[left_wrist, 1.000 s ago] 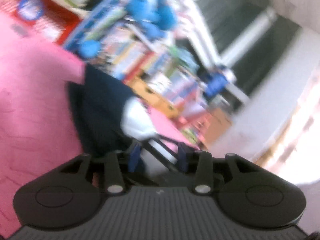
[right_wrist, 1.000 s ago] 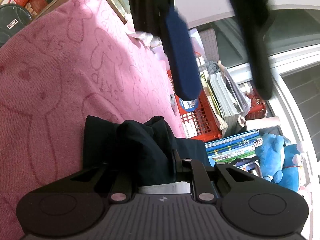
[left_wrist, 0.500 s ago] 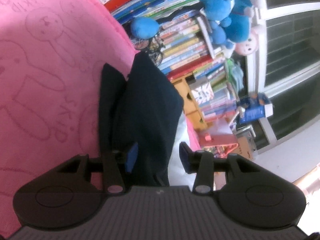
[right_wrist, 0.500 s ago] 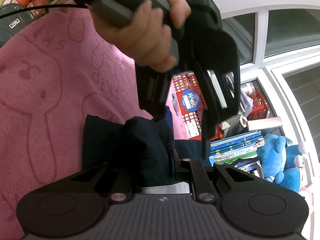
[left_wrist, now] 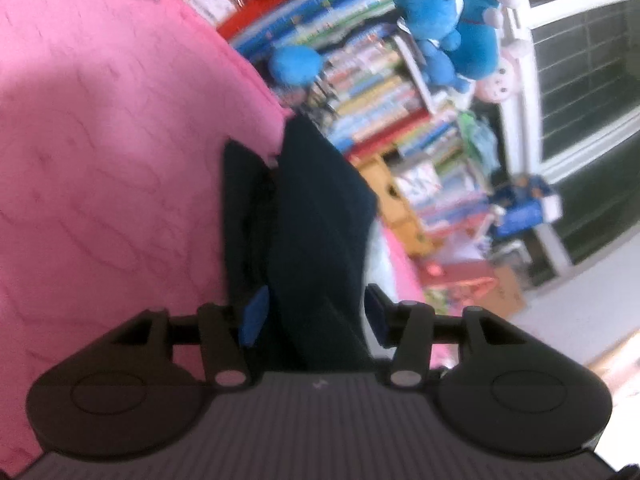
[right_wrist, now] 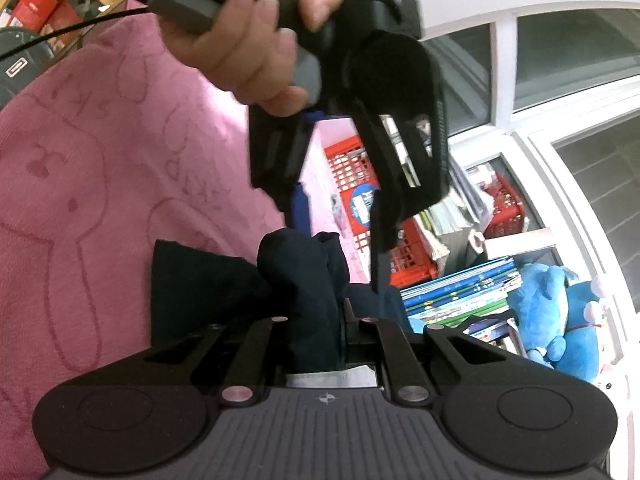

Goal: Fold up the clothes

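A dark navy garment (left_wrist: 316, 216) lies bunched on a pink rabbit-print blanket (left_wrist: 100, 152). In the left wrist view a raised fold of it stands between the fingers of my left gripper (left_wrist: 314, 312), whose jaws stand apart around the cloth. My right gripper (right_wrist: 316, 320) is shut on another bunched fold of the garment (right_wrist: 304, 280). In the right wrist view the left gripper (right_wrist: 340, 216), held in a hand, hangs open just above and beyond that fold.
The blanket's edge (left_wrist: 260, 80) runs close behind the garment. Beyond it are stacked books (left_wrist: 372, 92), a red crate (right_wrist: 360, 184), blue plush toys (left_wrist: 452, 20) and windows (right_wrist: 580, 80).
My left gripper came over the garment and its jaws opened wider around the raised fold. The right gripper kept its hold and barely moved.
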Available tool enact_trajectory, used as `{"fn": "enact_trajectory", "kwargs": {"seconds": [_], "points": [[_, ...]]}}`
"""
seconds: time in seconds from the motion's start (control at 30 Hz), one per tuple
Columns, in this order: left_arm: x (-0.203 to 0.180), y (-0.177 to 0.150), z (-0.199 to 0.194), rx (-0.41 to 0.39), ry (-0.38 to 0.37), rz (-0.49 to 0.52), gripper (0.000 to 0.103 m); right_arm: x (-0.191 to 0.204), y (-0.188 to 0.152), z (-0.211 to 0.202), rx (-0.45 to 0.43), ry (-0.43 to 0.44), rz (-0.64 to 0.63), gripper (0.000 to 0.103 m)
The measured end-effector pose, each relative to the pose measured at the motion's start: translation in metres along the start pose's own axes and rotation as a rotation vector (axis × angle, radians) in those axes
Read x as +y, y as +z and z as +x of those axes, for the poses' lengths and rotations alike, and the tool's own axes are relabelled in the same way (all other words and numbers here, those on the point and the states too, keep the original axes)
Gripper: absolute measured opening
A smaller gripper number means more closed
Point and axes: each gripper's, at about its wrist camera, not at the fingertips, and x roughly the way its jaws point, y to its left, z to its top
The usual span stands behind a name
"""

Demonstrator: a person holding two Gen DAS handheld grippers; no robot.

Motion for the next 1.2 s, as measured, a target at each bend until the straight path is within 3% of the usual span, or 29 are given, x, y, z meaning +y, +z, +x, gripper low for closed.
{"fn": "enact_trajectory", "kwargs": {"seconds": [0.07, 0.27, 0.3, 0.33, 0.37, 0.47, 0.6, 0.63, 0.7, 0.8, 0.93, 1.07, 1.13, 1.2], "points": [[0.000, 0.000, -0.002, 0.004, -0.013, 0.005, 0.062, -0.002, 0.000, -0.001, -0.005, -0.009, 0.014, 0.013], [0.006, 0.020, 0.032, 0.078, -0.013, -0.033, 0.062, -0.002, 0.000, -0.001, 0.002, -0.014, 0.017, 0.012], [0.004, 0.021, 0.034, 0.072, 0.009, -0.014, 0.050, -0.002, 0.000, 0.001, 0.002, -0.013, 0.019, 0.012], [0.001, 0.022, 0.035, 0.054, 0.037, 0.015, 0.041, -0.001, 0.000, 0.000, 0.003, -0.011, 0.020, 0.012], [-0.003, 0.023, 0.035, 0.034, 0.065, 0.051, 0.025, 0.001, 0.000, -0.001, 0.003, -0.008, 0.022, 0.012], [-0.001, 0.033, 0.039, 0.028, 0.068, 0.046, 0.024, 0.004, 0.001, -0.004, 0.005, 0.009, 0.025, 0.012], [-0.001, 0.046, 0.048, -0.009, 0.111, 0.074, 0.049, 0.004, 0.000, -0.005, 0.000, 0.061, 0.029, 0.012], [-0.002, 0.050, 0.050, -0.020, 0.124, 0.084, 0.048, 0.005, 0.000, -0.005, -0.002, 0.073, 0.025, 0.011], [-0.003, 0.056, 0.055, -0.041, 0.149, 0.103, 0.024, 0.005, -0.001, -0.005, -0.003, 0.088, 0.024, 0.011], [-0.004, 0.066, 0.061, -0.074, 0.188, 0.131, 0.014, 0.002, -0.001, -0.005, -0.001, 0.105, 0.038, 0.011], [-0.006, 0.080, 0.070, -0.117, 0.239, 0.168, 0.012, -0.003, -0.002, -0.002, -0.001, 0.128, 0.050, 0.011], [-0.006, 0.095, 0.078, -0.193, 0.349, 0.204, 0.011, -0.004, 0.000, -0.005, 0.000, 0.143, 0.069, 0.012], [-0.006, 0.102, 0.077, -0.226, 0.378, 0.182, 0.010, -0.009, 0.001, -0.005, 0.007, 0.163, 0.112, 0.015], [-0.010, 0.103, 0.072, -0.248, 0.383, 0.187, 0.010, -0.025, 0.003, -0.005, 0.015, 0.212, 0.209, 0.027]]}}
